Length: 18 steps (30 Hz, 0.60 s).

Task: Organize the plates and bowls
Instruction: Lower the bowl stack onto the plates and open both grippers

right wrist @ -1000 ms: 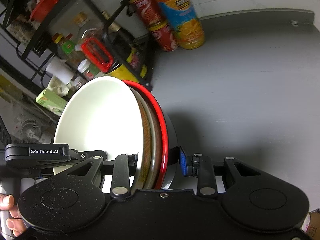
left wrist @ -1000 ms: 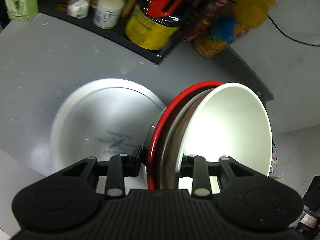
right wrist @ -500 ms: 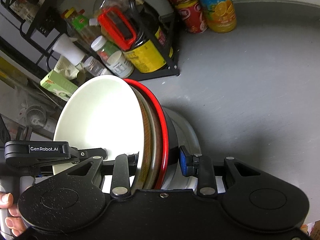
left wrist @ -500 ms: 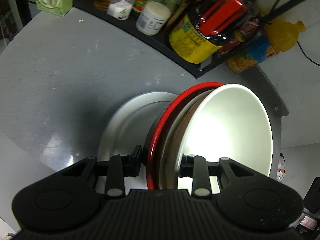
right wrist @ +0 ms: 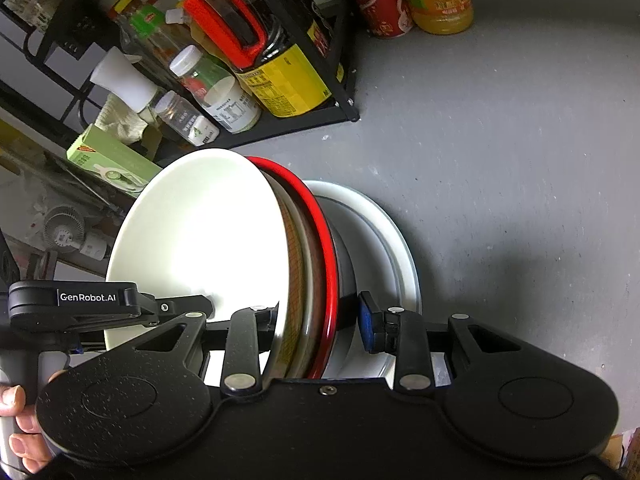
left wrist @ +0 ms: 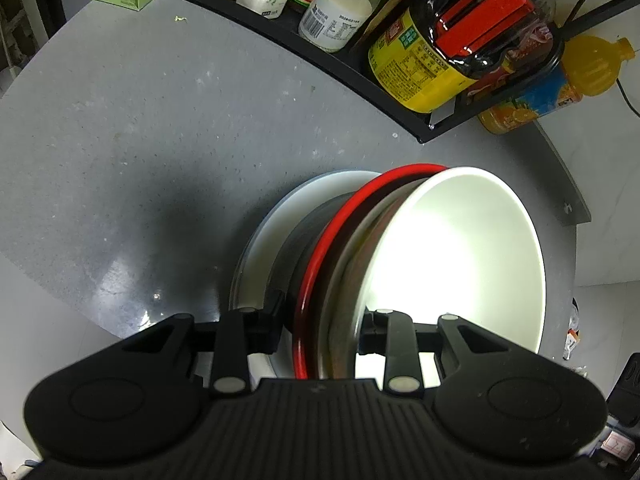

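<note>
Change since earlier: both grippers have carried the bowl stack down and across, so it now hangs over the white plate, which earlier lay off to one side.
Counter: grey speckled worktop [left wrist: 168,128], with a black wire rack [right wrist: 288,128] of bottles and jars along its far edge.
Plate: wide white round plate [left wrist: 288,208] lying flat on the worktop, directly below the stack.
Stack: 3 or 4 nested bowls, a white ceramic bowl [left wrist: 456,256] innermost and a red-rimmed black bowl [left wrist: 340,220] outermost; exact count hard to tell.
Key relation: the stack's base faces the plate and sits close above it; contact cannot be judged. Lowering straight down looks like the coming move.
Left gripper [left wrist: 320,320]: clamped across the stacked rims, 1 finger inside the white bowl, 1 outside the black wall.
Right gripper [right wrist: 316,316]: pinching the opposite rim the same way, blue pad [right wrist: 370,328] outside.
Nearer hand: neither; both sit equally near.
</note>
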Motion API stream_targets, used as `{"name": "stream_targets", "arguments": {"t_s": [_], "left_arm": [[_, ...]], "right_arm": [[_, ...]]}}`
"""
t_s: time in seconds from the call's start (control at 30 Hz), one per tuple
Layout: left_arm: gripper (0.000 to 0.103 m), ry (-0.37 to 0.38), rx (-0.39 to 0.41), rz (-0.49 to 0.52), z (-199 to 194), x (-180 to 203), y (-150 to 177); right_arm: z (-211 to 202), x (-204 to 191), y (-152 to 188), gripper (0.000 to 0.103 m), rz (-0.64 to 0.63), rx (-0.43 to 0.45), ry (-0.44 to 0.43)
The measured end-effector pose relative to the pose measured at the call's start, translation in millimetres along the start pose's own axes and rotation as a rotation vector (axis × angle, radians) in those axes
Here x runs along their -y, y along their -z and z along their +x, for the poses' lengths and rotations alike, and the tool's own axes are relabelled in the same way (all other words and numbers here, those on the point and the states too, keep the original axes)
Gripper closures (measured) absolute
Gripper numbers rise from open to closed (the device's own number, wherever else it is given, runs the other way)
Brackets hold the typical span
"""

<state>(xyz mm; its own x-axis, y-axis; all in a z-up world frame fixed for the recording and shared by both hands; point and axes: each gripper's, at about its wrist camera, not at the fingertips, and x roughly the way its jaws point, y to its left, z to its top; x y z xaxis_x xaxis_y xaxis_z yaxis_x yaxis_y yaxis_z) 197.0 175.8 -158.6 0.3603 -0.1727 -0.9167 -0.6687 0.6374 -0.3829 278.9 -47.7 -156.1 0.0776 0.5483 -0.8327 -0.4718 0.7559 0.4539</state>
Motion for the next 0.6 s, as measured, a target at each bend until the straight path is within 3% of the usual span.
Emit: {"name": "stream_targets", "arguments": {"t_s": [0.4,0.6], "left_arm": [[0.072,-0.026,-0.024,0.064,15,12,-4],[0.067,-0.036,0.014,0.139,4,20,-4]], "right_arm": [[7,2,5,0.072,0.042,0.017,0.045],[-5,-5,6,0.063,0.029,0.075,0.058]]}}
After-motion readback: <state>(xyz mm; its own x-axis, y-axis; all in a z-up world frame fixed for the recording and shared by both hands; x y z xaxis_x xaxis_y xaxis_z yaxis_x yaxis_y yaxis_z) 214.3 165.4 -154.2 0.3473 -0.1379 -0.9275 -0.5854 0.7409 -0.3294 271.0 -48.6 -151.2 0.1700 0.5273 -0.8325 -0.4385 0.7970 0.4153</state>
